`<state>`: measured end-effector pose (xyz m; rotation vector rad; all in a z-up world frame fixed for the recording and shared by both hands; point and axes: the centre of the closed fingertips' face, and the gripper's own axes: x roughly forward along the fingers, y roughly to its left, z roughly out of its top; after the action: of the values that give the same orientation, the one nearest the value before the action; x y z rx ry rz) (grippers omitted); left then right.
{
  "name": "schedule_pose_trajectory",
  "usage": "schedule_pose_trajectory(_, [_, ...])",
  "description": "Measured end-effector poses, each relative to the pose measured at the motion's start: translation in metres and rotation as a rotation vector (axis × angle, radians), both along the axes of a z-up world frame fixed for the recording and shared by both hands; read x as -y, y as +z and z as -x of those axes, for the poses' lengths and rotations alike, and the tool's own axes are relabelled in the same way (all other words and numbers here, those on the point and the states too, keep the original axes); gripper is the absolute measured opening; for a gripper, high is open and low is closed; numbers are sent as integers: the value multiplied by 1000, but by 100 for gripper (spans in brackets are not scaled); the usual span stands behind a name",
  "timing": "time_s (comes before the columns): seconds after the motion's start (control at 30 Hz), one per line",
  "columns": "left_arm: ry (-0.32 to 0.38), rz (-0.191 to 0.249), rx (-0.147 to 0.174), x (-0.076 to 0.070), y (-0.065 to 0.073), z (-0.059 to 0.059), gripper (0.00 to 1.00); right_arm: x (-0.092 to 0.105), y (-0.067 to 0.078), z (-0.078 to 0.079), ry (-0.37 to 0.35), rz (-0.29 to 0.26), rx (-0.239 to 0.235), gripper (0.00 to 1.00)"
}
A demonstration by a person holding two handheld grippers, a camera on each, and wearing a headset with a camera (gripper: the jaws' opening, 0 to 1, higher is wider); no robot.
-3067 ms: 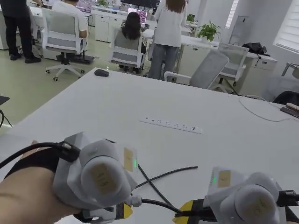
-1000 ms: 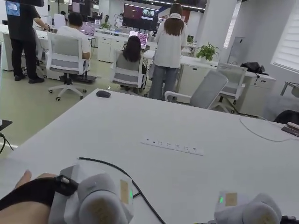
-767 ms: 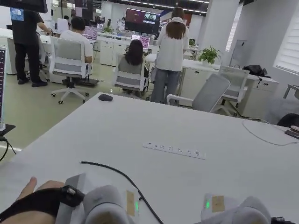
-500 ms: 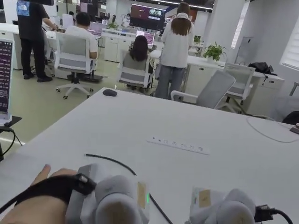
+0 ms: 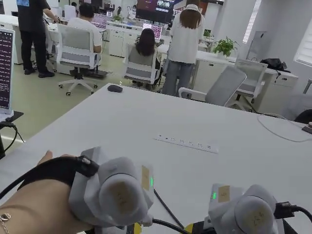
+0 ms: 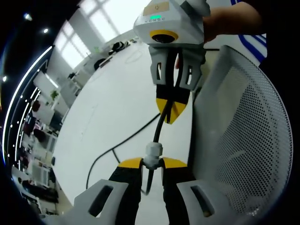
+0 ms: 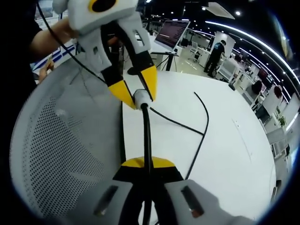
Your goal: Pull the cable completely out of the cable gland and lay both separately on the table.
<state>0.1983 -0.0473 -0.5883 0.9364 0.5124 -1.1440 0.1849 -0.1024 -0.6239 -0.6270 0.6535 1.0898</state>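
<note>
At the bottom centre of the left gripper view, the left gripper (image 6: 152,164) clamps the gland (image 6: 153,153). The cable (image 6: 159,127) runs up-frame to the right gripper (image 7: 146,165), which is clenched on it, over the table (image 7: 225,140) edge.

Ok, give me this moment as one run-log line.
left gripper: shut on cable gland | right gripper: shut on cable | cable: straight between them, not yet out of gland | table: neither laid down
</note>
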Motion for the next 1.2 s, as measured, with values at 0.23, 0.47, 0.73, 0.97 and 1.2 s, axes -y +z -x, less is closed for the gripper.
schedule_pose_trajectory(0.23, [20, 8, 14, -7, 5, -6, 16, 14, 2, -7, -45, 2, 18, 0])
schedule_pose_trajectory(0.47, [33, 4, 15, -12, 6, -9, 16, 35, -3, -9, -92, 29, 21, 0])
schedule_pose_trajectory(0.73, [45, 4, 23, -17, 8, -13, 16, 61, -10, -10, -146, 54, 15, 0])
schedule_pose_trajectory(0.97, [59, 6, 26, -21, 10, -15, 16, 78, -15, -9, -160, 79, 5, 0])
schedule_pose_trajectory(1.2, [69, -7, 20, -21, 7, -19, 16, 70, -1, 25, -108, -65, -169, 31])
